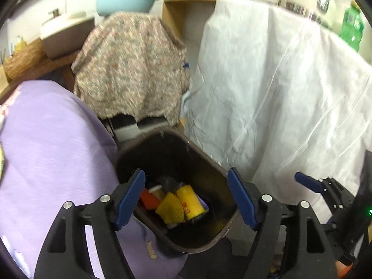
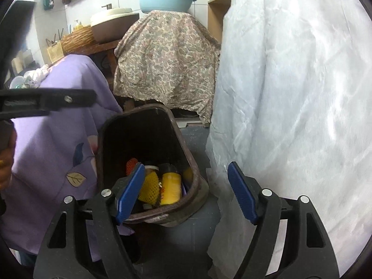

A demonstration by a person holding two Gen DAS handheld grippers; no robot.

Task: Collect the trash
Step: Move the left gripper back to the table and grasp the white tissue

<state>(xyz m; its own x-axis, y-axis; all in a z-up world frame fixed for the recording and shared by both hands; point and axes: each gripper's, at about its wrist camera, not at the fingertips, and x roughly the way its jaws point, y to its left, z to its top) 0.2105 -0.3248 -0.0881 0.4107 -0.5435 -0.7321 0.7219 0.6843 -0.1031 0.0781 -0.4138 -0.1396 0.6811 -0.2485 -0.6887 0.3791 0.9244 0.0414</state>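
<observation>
Draped cloths surround the bin [image 1: 209, 162]; your left gripper [image 1: 186, 200] and right gripper [image 2: 186, 191] hover above its trash [image 1: 189, 201], jaws apart, empty

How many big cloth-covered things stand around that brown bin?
3: a purple cloth left of the bin, a paisley cloth behind it, a white sheet on its right. More may be out of view.
</observation>
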